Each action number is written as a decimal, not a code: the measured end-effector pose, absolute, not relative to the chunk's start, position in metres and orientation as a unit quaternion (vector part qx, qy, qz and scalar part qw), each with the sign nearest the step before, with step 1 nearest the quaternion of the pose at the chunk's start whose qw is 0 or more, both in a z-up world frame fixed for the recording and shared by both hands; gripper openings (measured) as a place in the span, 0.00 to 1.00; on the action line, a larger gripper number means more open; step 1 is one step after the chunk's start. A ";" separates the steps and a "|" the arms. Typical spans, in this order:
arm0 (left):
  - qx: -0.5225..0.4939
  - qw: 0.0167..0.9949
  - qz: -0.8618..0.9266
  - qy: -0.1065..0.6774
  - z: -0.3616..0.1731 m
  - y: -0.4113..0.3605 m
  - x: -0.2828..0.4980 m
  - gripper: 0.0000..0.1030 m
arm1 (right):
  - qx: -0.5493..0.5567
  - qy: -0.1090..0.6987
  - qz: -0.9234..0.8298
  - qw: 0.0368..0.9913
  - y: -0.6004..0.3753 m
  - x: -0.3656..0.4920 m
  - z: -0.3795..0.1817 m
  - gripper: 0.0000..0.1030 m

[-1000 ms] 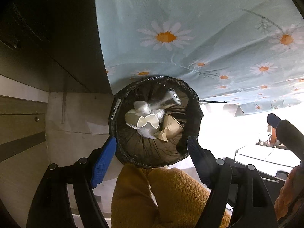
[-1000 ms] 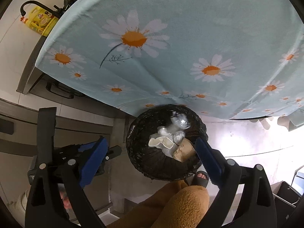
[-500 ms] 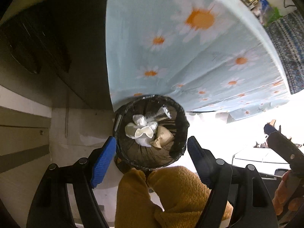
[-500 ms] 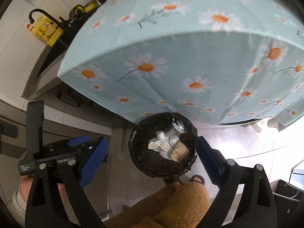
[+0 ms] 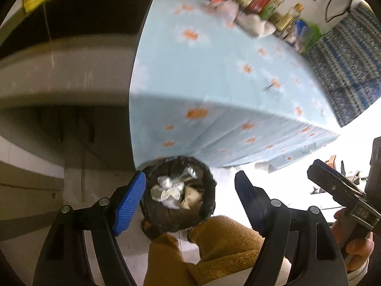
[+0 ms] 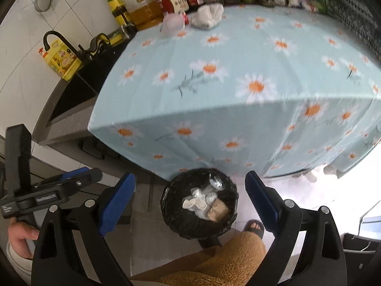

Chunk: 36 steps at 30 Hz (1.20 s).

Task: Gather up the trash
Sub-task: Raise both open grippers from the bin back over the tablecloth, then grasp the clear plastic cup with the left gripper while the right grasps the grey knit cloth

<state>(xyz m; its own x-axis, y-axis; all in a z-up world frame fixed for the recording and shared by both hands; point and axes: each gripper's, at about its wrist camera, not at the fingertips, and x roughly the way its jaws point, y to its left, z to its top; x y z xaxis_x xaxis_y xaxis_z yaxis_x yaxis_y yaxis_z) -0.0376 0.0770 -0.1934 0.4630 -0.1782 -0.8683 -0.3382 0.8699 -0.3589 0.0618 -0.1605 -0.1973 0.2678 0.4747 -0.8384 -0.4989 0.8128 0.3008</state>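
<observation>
Standing on the floor against the daisy-cloth table [image 6: 238, 71], the black-lined trash bin [image 6: 199, 205] holds crumpled cups and wrappers; left gripper [image 5: 190, 200] and right gripper [image 6: 190, 202] hang above it, fingers spread, empty.

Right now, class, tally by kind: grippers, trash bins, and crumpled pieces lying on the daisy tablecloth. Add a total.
Grippers: 2, the left gripper and the right gripper, both open.
Trash bins: 1, the black bin.
Crumpled pieces on the tablecloth: 2, a white wad and a pinkish wad.
Total: 5.
</observation>
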 end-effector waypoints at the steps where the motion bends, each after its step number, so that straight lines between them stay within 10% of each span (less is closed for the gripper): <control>1: -0.250 0.821 0.048 0.512 -0.188 0.078 -0.036 0.73 | -0.011 0.513 0.306 0.802 -0.161 0.064 -0.190 0.90; 36: -0.329 0.850 0.105 0.399 -0.081 0.095 0.128 0.73 | -0.034 0.409 0.424 0.807 -0.136 0.278 -0.117 0.90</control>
<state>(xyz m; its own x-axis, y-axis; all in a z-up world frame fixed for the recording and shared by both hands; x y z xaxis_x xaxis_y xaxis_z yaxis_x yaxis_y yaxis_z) 0.1275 0.0951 -0.0805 0.6602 -0.0835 -0.7465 -0.4408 0.7616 -0.4750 0.2784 -0.1361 -0.1174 0.3053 0.6574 -0.6889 -0.7128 0.6375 0.2925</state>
